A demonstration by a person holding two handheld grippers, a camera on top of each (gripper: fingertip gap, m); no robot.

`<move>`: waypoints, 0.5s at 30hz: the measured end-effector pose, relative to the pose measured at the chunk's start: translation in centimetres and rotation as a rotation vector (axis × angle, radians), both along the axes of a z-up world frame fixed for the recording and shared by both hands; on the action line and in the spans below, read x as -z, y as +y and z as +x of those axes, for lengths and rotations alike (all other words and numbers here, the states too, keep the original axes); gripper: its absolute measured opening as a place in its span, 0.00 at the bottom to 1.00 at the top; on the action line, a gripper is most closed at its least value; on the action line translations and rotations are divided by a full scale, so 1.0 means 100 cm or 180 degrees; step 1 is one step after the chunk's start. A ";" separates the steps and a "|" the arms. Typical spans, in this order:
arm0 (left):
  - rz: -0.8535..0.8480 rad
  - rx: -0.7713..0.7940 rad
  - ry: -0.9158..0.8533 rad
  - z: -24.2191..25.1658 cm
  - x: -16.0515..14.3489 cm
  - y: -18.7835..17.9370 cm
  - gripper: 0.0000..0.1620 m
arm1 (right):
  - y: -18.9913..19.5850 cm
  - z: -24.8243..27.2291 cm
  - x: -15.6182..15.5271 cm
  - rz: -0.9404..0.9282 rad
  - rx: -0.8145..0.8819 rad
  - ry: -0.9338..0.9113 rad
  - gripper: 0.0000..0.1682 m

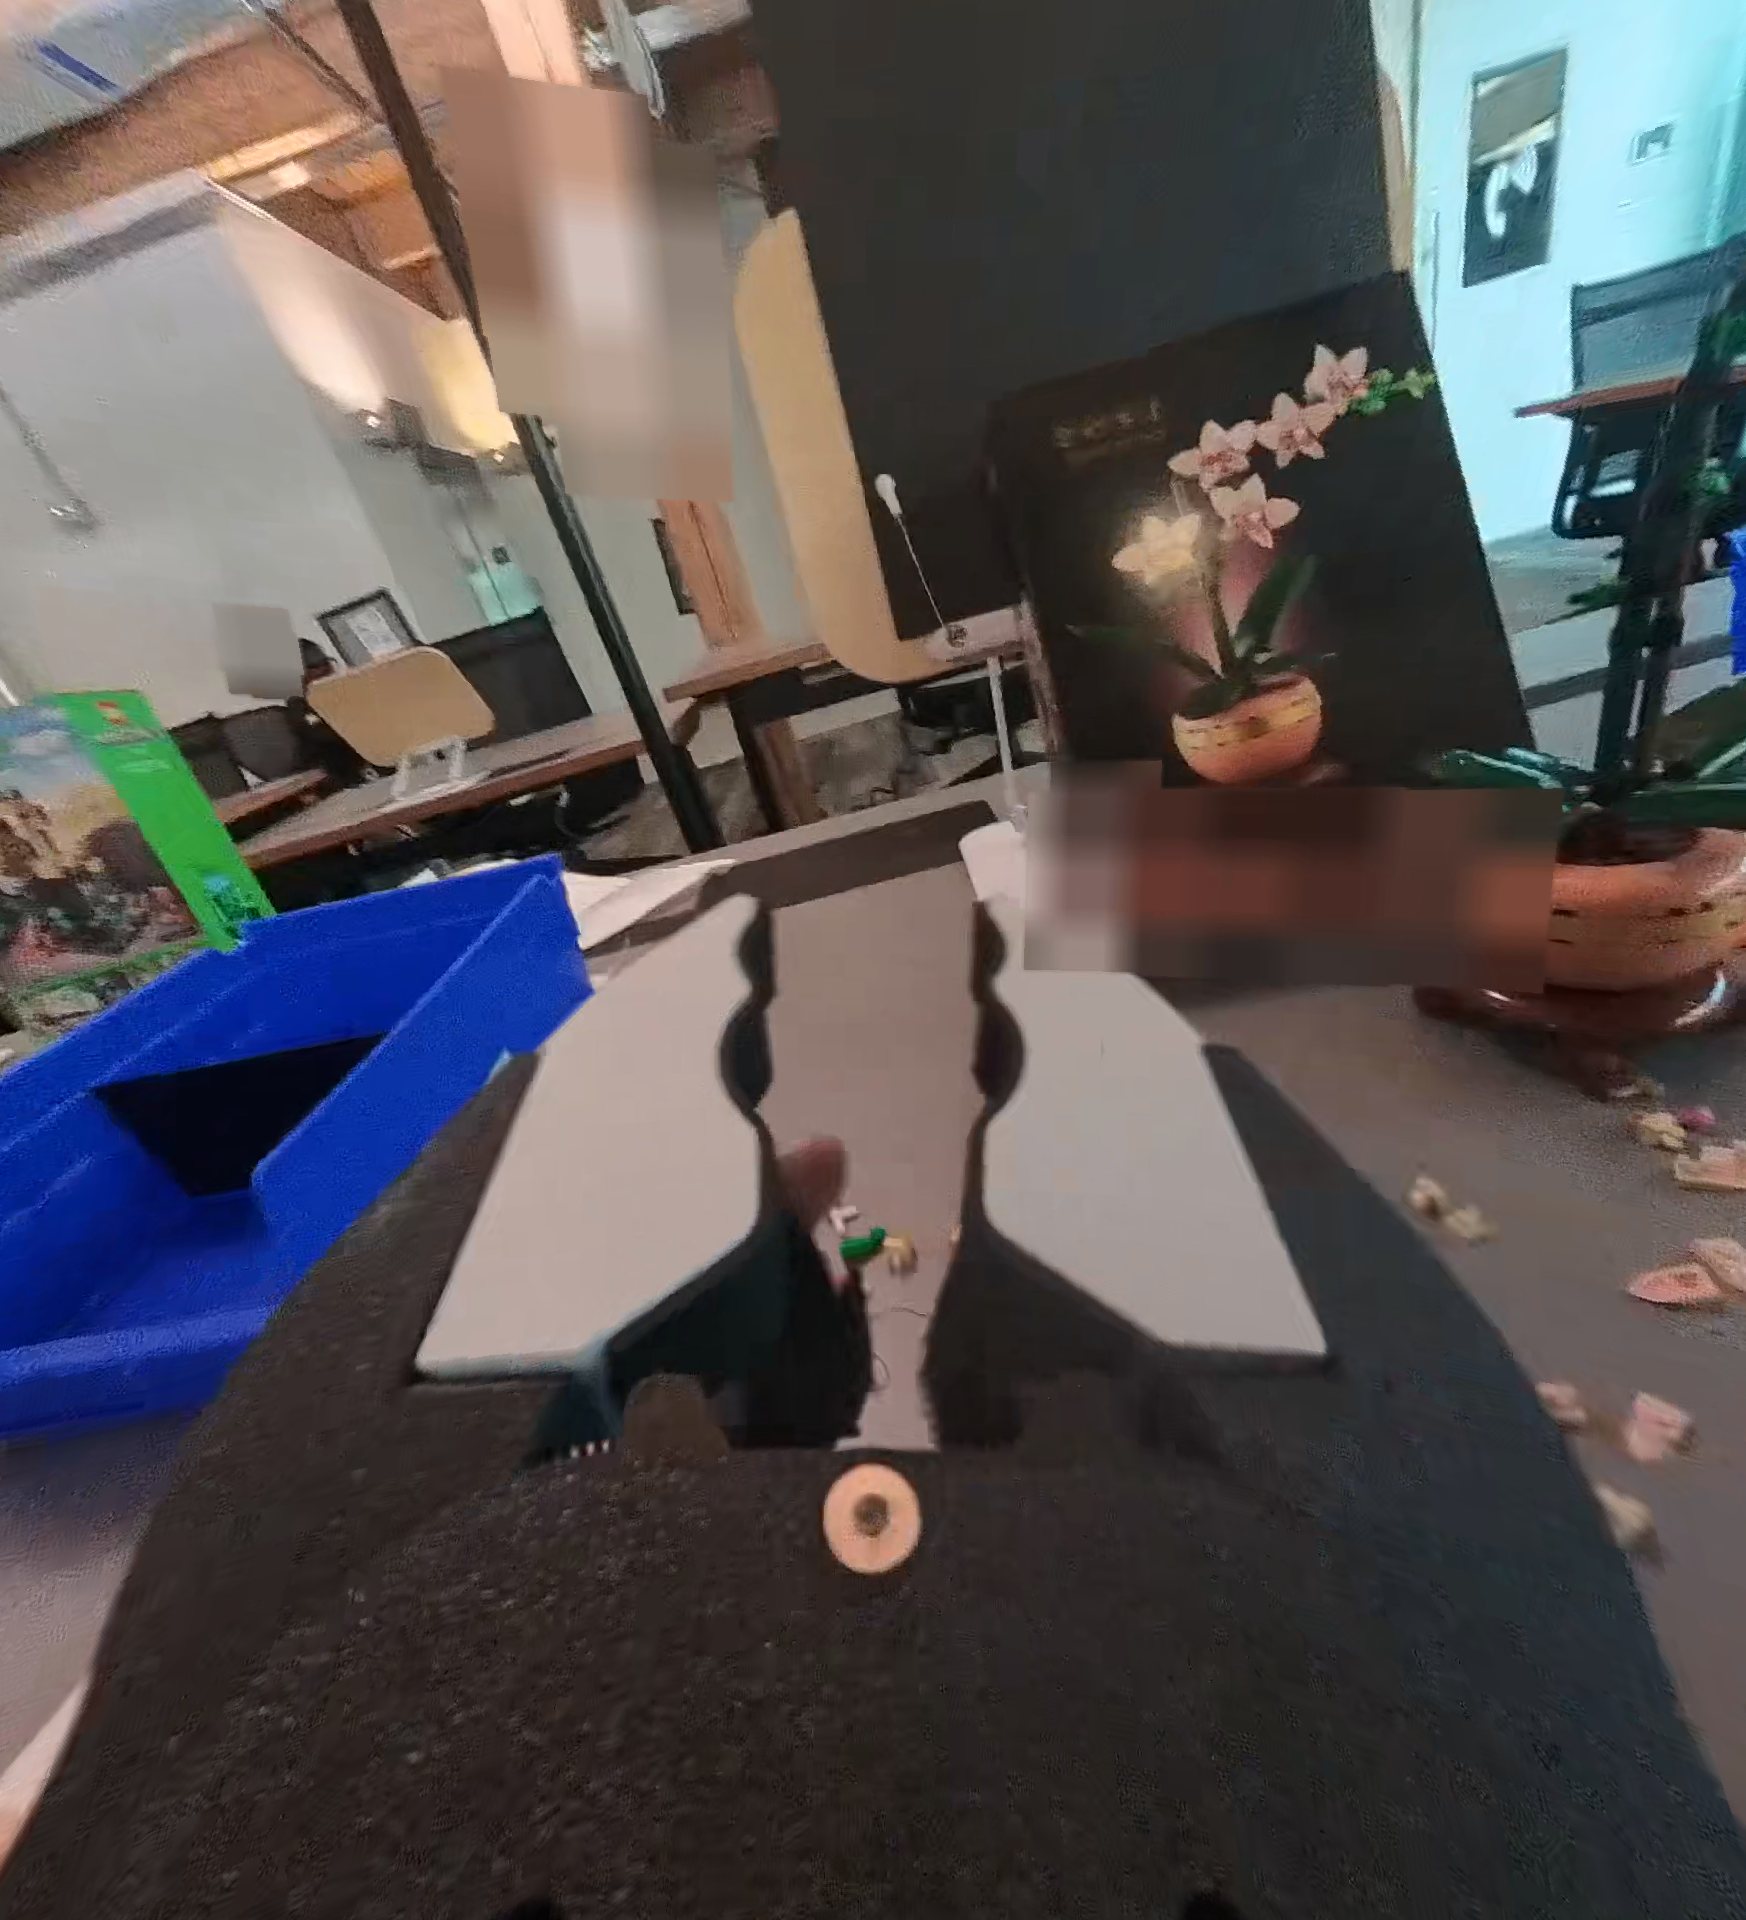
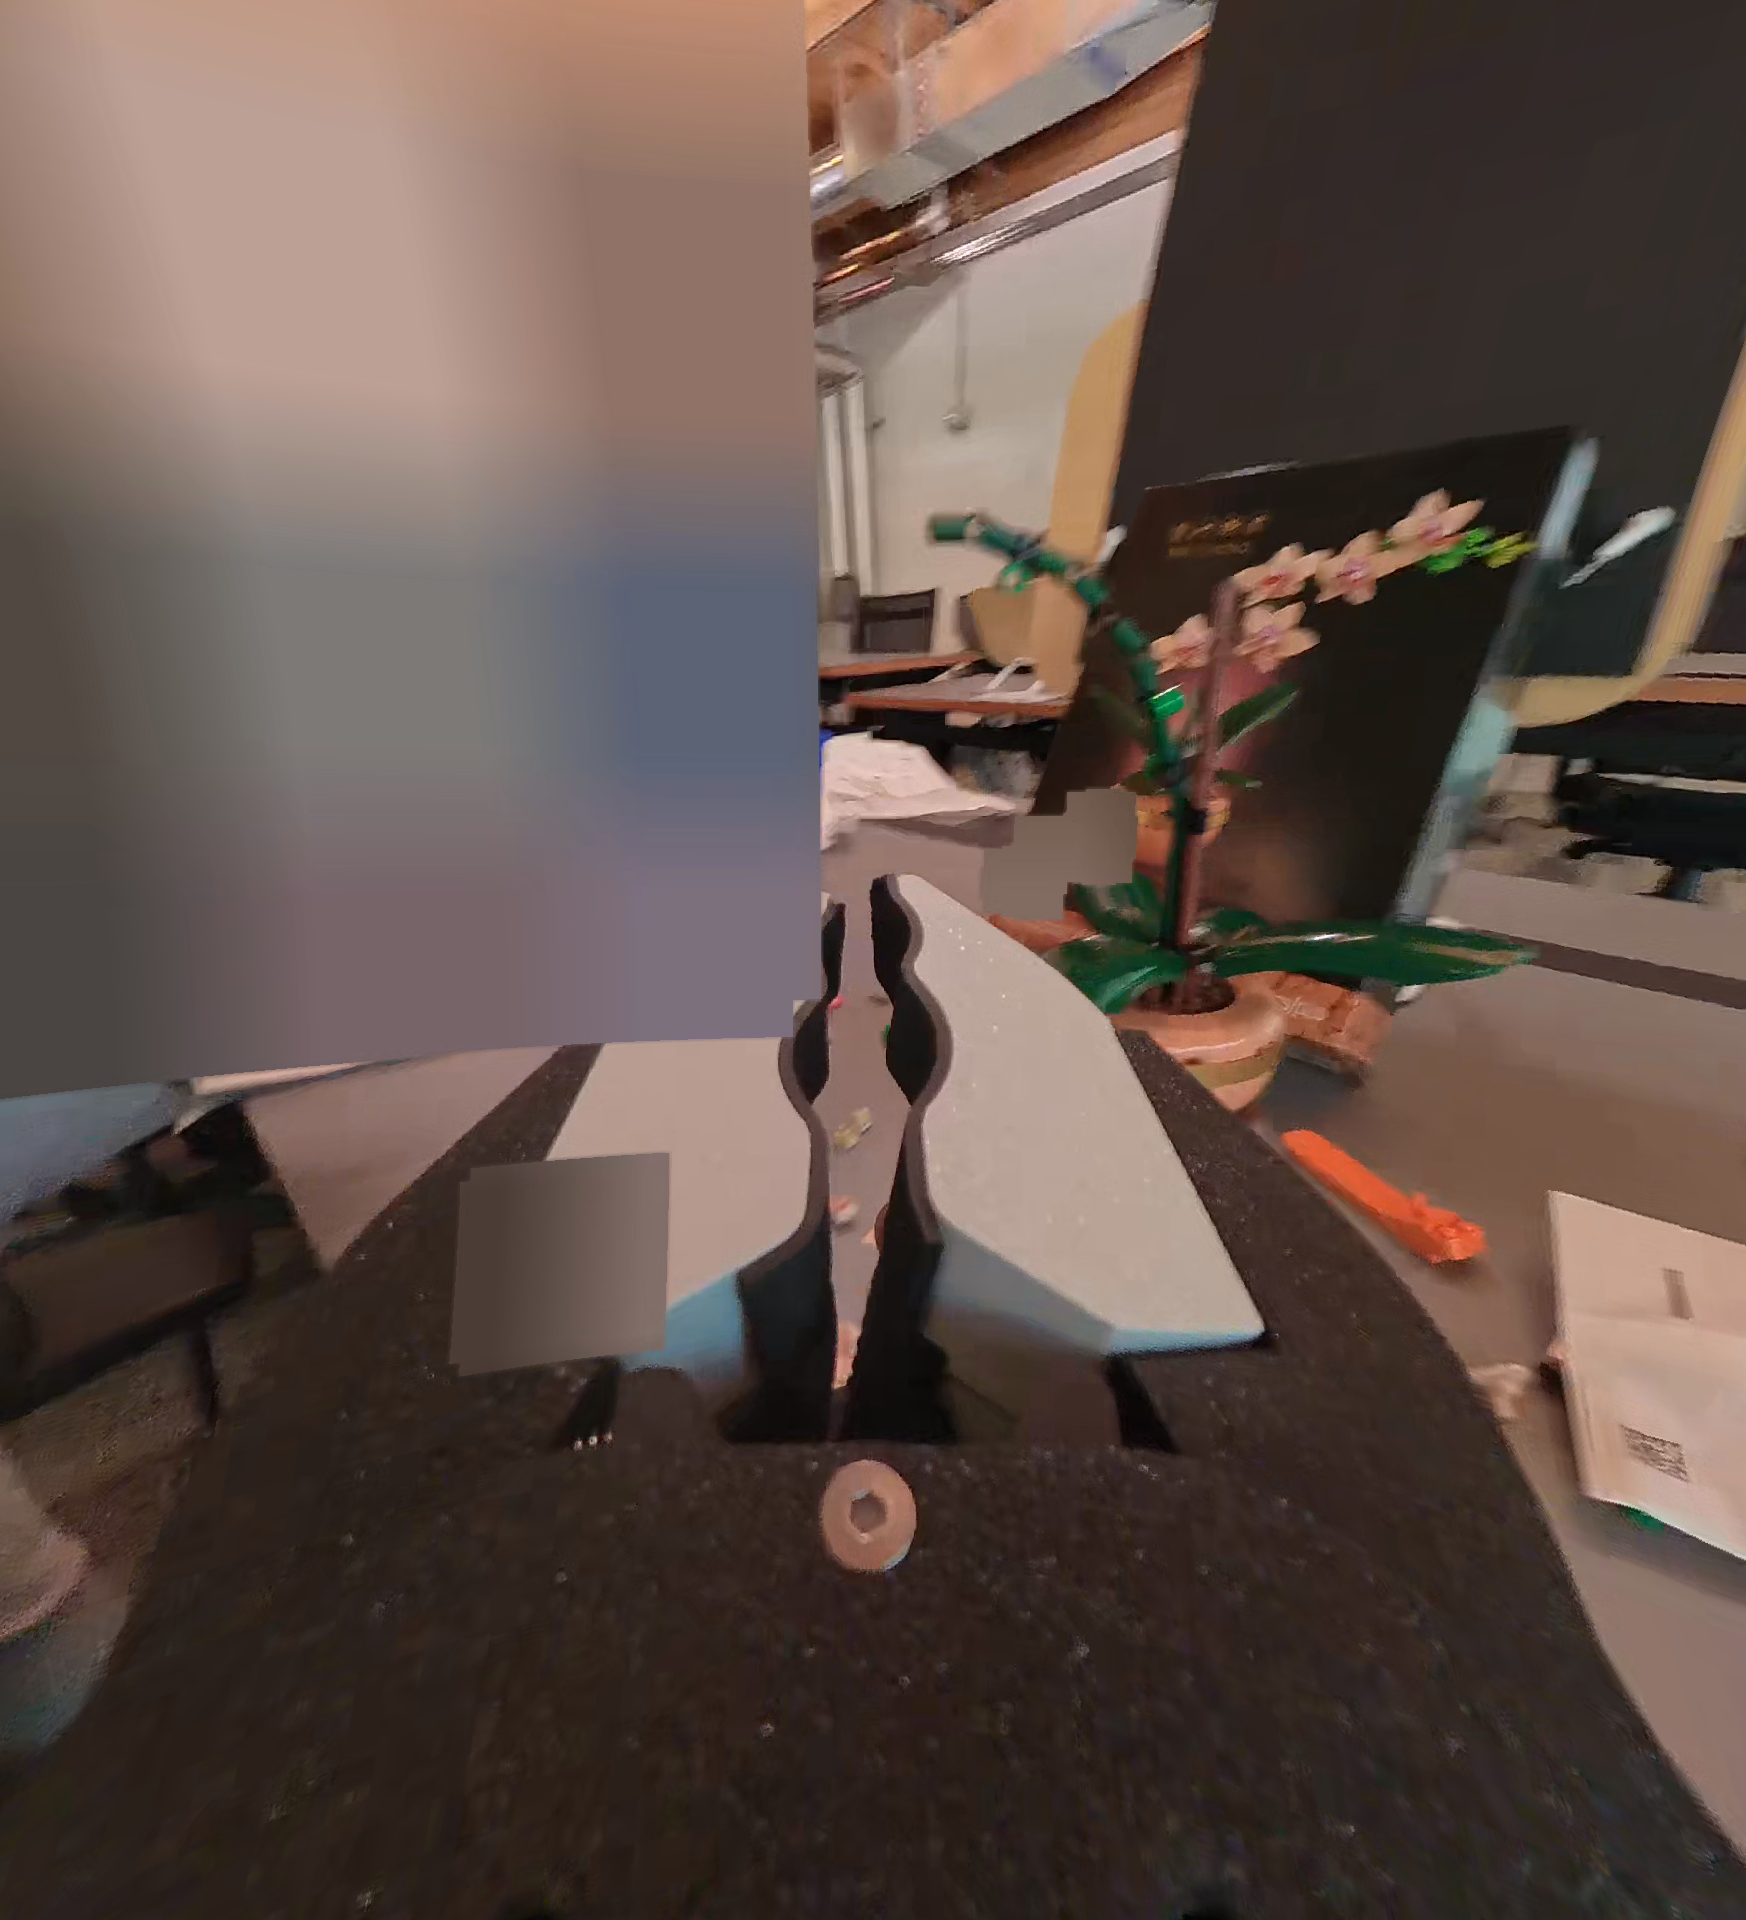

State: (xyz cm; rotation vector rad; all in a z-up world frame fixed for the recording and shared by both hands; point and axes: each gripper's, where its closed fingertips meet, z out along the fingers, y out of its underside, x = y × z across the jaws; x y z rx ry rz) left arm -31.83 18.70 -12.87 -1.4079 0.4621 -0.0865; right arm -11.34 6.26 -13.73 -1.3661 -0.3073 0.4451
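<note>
My left gripper (image 1: pixel 869 914) is open above a grey table (image 1: pixel 1368 1091), with nothing between its fingers. A small green piece (image 1: pixel 864 1242) and tiny cream bits lie on the surface seen through the gap. My right gripper (image 2: pixel 856 909) has its fingers drawn almost together, leaving only a thin slit; I see nothing clamped in it. A brick-built orchid in a tan pot stands ahead and right of it (image 2: pixel 1212 1029), with a bare green stem (image 2: pixel 1149 707). The same pot shows at the right in the left wrist view (image 1: pixel 1648 914). Pink and cream petal pieces (image 1: pixel 1679 1283) lie scattered beside the pot.
A blue bin (image 1: pixel 225 1122) sits close on the left, with a green set box (image 1: pixel 69 831) behind it. A black box picturing an orchid (image 1: pixel 1253 582) stands upright at the back. An orange tool (image 2: pixel 1378 1195) and white booklets (image 2: pixel 1700 1382) lie at the right.
</note>
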 end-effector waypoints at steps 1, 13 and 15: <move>0.0143 -0.0027 -0.0060 -0.003 -0.007 -0.002 0.07 | 0.001 -0.009 0.007 -0.0095 -0.0187 -0.0079 0.03; -0.0378 0.1817 -0.0737 0.063 0.018 -0.063 0.09 | -0.023 -0.090 0.150 -0.2334 -0.1731 -0.1755 0.03; -0.0357 0.1791 -0.0576 0.066 0.025 -0.064 0.15 | 0.023 -0.075 0.143 -0.2073 -0.0850 -0.1758 0.04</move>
